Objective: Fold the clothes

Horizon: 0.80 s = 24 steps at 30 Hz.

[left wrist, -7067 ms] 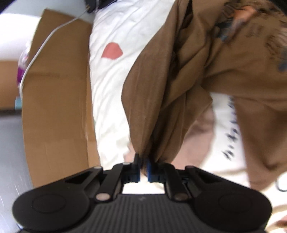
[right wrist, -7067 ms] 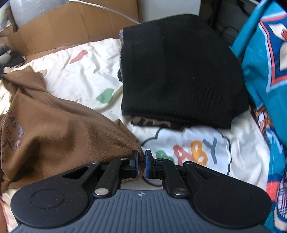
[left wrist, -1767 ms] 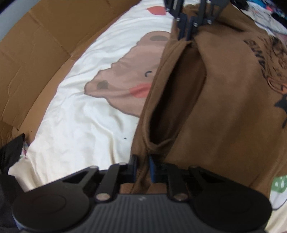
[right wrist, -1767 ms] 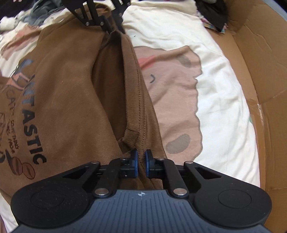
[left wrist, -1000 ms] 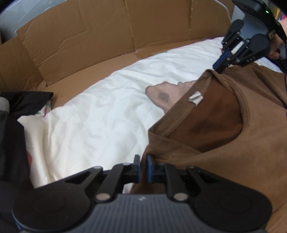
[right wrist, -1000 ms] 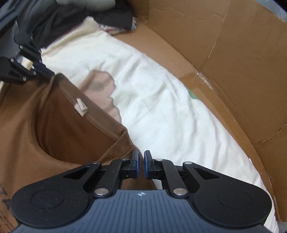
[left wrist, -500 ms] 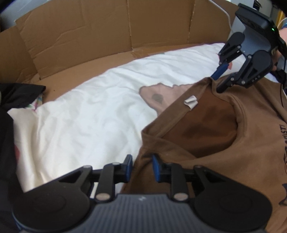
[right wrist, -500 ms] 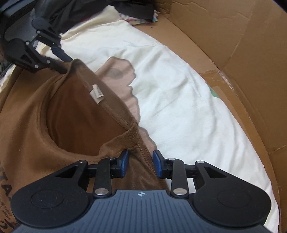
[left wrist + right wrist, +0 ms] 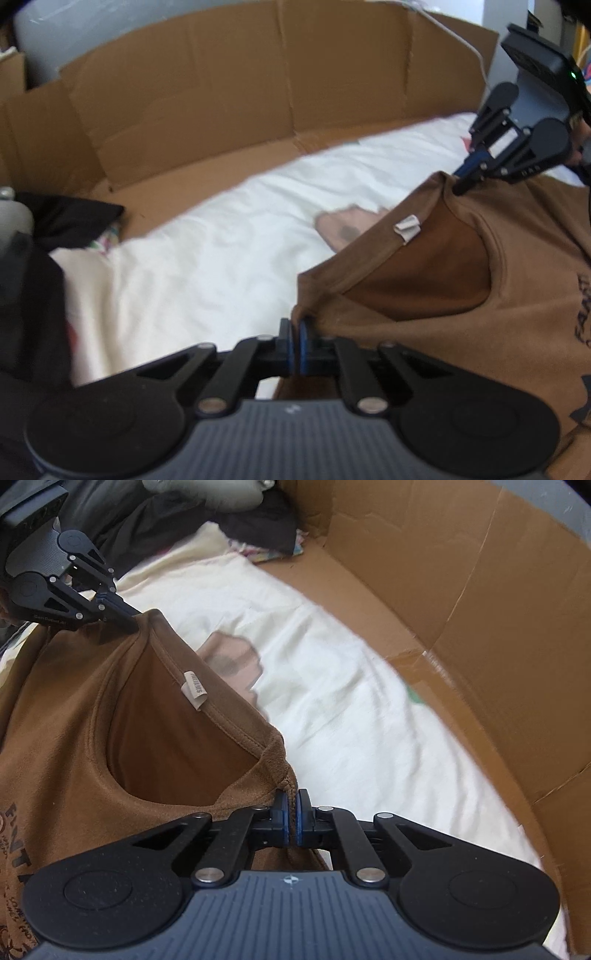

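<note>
A brown T-shirt (image 9: 461, 332) with dark print lies front-up on the white sheet, its neck hole facing me and a small label (image 9: 406, 229) at the collar. My left gripper (image 9: 295, 326) is closing its jaws tight on the shoulder edge at the near end of the collar, and fabric is pinched between the pads. In the right wrist view the T-shirt (image 9: 66, 731) spreads to the left. My right gripper (image 9: 290, 799) is likewise closing, pressed on the other shoulder edge. Each view shows the opposite gripper, right (image 9: 467, 177) and left (image 9: 125, 613), biting the far collar end.
The white sheet (image 9: 221, 258) has a brown bear print (image 9: 232, 657). Cardboard walls (image 9: 258, 92) fence the far side and wrap round (image 9: 461, 590). Dark clothes (image 9: 33, 277) are piled at the left, and more (image 9: 240, 513) lie at the back. A white cable (image 9: 465, 40) hangs over the cardboard.
Half a second ago both grippers had their jaws apart around the shirt's shoulder edges. Now both are pinched shut on the fabric, slightly nearer the collar. The shirt has barely shifted.
</note>
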Each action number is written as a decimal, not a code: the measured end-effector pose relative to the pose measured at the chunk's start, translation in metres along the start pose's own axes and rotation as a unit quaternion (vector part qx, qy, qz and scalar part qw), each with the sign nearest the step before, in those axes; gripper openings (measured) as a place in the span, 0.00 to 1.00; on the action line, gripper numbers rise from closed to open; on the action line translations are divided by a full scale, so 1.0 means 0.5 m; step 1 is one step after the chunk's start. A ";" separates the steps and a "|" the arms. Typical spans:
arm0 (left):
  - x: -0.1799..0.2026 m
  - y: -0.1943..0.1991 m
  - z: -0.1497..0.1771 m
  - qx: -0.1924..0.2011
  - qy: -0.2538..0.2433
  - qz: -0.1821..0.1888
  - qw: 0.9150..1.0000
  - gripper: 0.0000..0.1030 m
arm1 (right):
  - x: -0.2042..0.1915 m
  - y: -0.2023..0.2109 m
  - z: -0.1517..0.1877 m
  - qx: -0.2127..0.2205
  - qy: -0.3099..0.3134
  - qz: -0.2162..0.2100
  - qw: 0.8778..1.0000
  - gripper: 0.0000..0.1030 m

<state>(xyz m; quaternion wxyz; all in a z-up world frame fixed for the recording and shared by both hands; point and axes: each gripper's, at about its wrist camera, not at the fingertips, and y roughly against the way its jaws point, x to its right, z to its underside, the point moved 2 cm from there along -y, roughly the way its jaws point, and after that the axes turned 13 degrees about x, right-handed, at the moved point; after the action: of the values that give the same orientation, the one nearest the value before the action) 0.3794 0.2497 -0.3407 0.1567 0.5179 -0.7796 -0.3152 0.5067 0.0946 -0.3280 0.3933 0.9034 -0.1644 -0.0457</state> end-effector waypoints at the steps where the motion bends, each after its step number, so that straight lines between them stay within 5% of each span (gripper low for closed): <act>1: -0.004 0.001 -0.005 0.003 -0.002 -0.003 1.000 0.03 | 0.002 0.001 -0.009 0.004 0.002 0.006 1.000 0.02; 17: -0.073 -0.028 -0.058 0.021 -0.010 -0.068 0.997 0.03 | 0.028 -0.062 -0.097 0.011 0.031 0.084 0.996 0.02; 22: -0.074 -0.090 -0.035 -0.051 0.006 -0.091 0.995 0.13 | 0.051 -0.108 -0.076 -0.021 0.001 0.100 0.995 0.07; 24: -0.069 -0.087 -0.032 -0.056 -0.007 -0.093 0.994 0.14 | 0.062 -0.086 -0.074 -0.004 -0.026 0.093 0.995 0.20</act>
<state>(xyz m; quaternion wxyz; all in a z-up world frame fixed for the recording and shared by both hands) 0.4335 0.2645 -0.3544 0.1500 0.5764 -0.7101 -0.3755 0.5552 0.1375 -0.3325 0.3950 0.8812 -0.2577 -0.0333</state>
